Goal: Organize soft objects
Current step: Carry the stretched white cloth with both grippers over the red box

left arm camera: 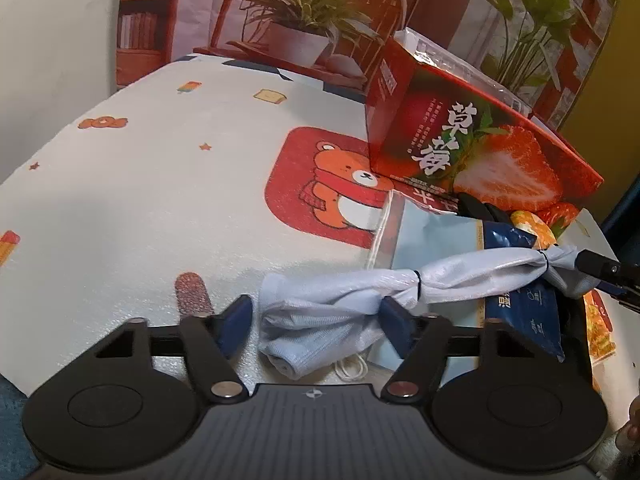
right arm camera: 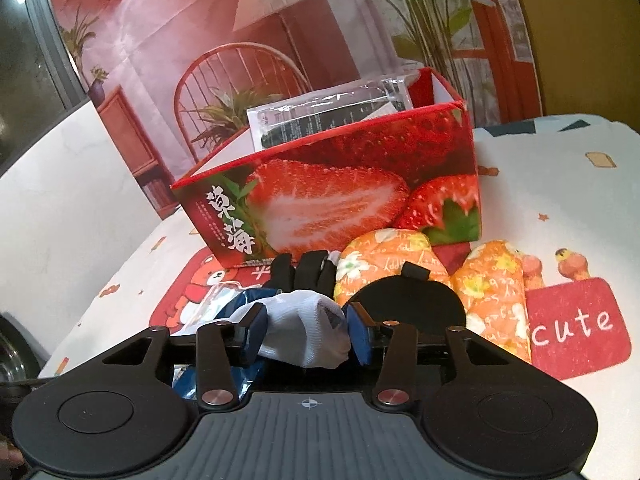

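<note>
A pale blue-white tied cloth sleeve [left arm camera: 360,292] lies stretched across the table. My left gripper [left arm camera: 316,320] is open, its jaws on either side of the sleeve's left end. My right gripper [right arm camera: 306,330] has its pads around the sleeve's other end [right arm camera: 304,328]; its finger also shows in the left wrist view [left arm camera: 600,268]. A red strawberry box [right arm camera: 340,196] stands behind, with a clear packet [right arm camera: 328,116] inside. Black gloves [right arm camera: 304,272], orange floral mitts [right arm camera: 388,260] and a blue packet [left arm camera: 520,316] lie in front of the box.
The table has a cream cloth [left arm camera: 160,200] with bear and "cute" prints. A printed backdrop with chair and plants [left arm camera: 312,20] hangs behind. A white wall [left arm camera: 52,40] is at left. The box also shows in the left wrist view [left arm camera: 460,140].
</note>
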Available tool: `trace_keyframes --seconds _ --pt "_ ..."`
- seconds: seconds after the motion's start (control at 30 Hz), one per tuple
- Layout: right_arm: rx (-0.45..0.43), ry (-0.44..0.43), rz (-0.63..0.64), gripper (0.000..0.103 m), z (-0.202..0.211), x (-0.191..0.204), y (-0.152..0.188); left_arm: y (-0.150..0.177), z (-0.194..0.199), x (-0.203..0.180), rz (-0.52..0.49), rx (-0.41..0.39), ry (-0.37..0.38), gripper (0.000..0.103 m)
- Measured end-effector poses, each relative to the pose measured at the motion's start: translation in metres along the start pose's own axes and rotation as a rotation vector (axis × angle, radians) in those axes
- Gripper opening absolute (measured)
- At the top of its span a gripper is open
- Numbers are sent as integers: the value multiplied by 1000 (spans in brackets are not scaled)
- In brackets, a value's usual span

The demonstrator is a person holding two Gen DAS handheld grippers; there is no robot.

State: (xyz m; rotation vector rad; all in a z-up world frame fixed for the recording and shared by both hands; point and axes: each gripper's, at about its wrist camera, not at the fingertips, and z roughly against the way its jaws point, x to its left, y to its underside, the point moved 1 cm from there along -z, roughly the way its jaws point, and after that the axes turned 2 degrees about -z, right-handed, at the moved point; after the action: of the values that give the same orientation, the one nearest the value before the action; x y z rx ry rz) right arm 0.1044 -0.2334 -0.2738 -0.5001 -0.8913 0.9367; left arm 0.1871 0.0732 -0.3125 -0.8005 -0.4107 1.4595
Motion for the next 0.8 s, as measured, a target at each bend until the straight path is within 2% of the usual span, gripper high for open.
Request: trace_keyframes --seconds 0.03,0.1,0.13,0.3,0.5,0.63,0.8 --pt "-2 -2 -8 39 1 -1 0 0 0 0 -1 -2 3 54" --pt "0 -12 -17 31 1 -2 0 -1 1 -1 -15 -14 19 24" --pt "1 -14 -15 29 2 -2 0 -1 1 -2 -20 -17 39 19" --pt "-12 -16 -6 22 6 1 -2 -7 15 -11 -68 -79 52 16" --pt "-72 -39 -19 21 24 0 -16 -30 39 -25 -99 -147 83 16" --pt "-115 -44 -20 20 37 2 -33 -55 54 -38 -126 -183 112 16" --pt "-153 -45 -5 20 46 6 -67 -93 68 -60 -191 -220 114 16"
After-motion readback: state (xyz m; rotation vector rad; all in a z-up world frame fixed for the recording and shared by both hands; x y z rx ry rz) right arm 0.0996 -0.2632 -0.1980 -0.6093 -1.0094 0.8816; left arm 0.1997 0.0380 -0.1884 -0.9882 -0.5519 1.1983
